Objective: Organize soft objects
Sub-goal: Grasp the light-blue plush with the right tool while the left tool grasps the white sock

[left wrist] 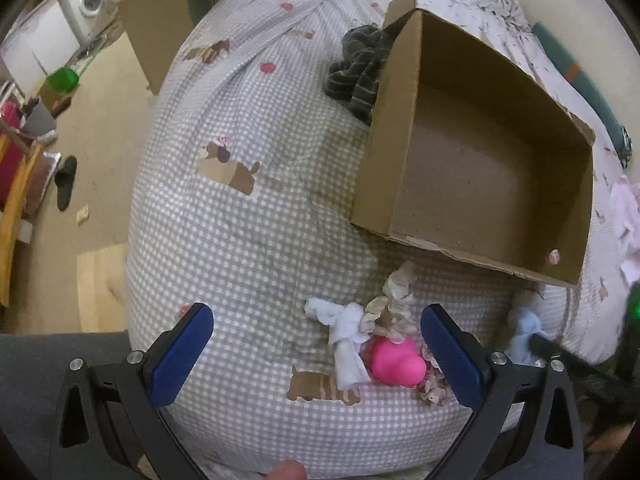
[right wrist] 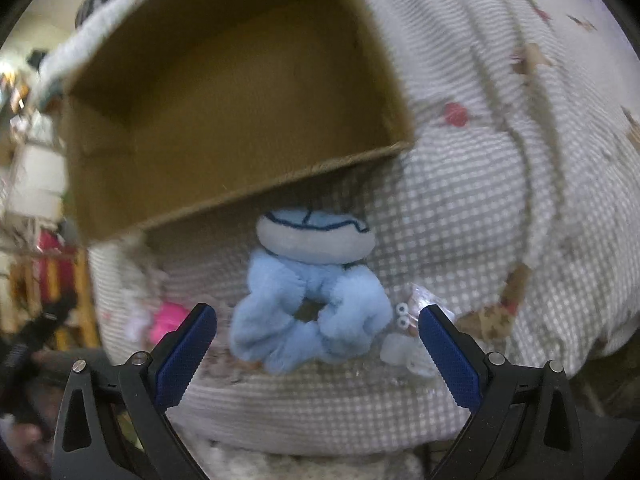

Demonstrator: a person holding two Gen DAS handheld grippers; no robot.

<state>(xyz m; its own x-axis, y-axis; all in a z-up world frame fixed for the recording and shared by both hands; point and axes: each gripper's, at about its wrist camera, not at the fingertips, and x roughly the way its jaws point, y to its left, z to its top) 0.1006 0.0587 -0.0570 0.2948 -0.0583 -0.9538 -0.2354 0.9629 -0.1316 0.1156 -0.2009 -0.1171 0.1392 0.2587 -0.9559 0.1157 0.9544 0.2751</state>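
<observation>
An open cardboard box point(left wrist: 492, 160) point(right wrist: 224, 92) lies on the checked bedspread point(left wrist: 256, 240), nothing visible inside it. In front of it, in the left wrist view, lie a white cloth piece point(left wrist: 344, 340), a pink heart-shaped toy point(left wrist: 396, 362) and a beige frilly scrunchie point(left wrist: 390, 308). My left gripper point(left wrist: 316, 356) hangs open just before them, its right finger beside the pink toy. In the right wrist view a light blue scrunchie point(right wrist: 312, 320) lies with a blue-and-white sock point(right wrist: 316, 236) behind it. My right gripper point(right wrist: 318, 348) is open around the scrunchie without touching it.
A dark striped garment point(left wrist: 360, 68) lies behind the box. A small clear packet with googly eyes point(right wrist: 408, 320) sits by the right finger. Left of the bed are bare floor, a slipper point(left wrist: 66, 182), a cardboard sheet point(left wrist: 156, 28) and a washing machine point(left wrist: 86, 0).
</observation>
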